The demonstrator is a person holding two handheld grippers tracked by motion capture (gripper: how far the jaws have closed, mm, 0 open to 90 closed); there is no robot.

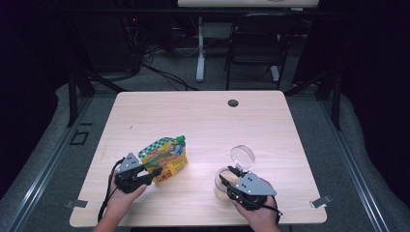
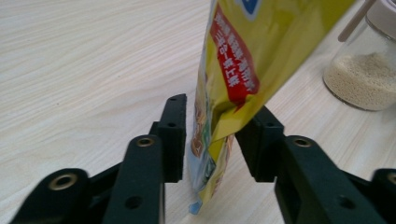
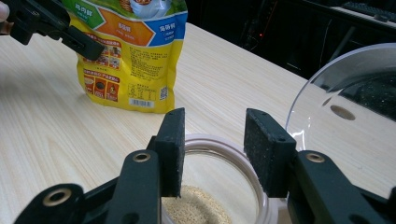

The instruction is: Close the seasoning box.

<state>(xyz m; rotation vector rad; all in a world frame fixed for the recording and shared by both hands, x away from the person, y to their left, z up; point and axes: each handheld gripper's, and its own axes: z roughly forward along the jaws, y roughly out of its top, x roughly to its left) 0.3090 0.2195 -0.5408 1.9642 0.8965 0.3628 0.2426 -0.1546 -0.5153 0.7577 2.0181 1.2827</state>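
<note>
I see my left tool [image 2: 211, 135] spread around the yellow pouch [image 2: 243, 70], seemingly untouching; lower right, my right tool [image 3: 212, 149] is spread over the jar [image 3: 219, 186].

light wood table [image 1: 203, 121]; on it: yellow pouch [image 1: 164, 157], open glass jar [image 1: 223, 183].

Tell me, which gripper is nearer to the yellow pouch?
Left. The left gripper has the yellow pouch between its open fingers. The right gripper is across the table, over the open glass jar.
</note>
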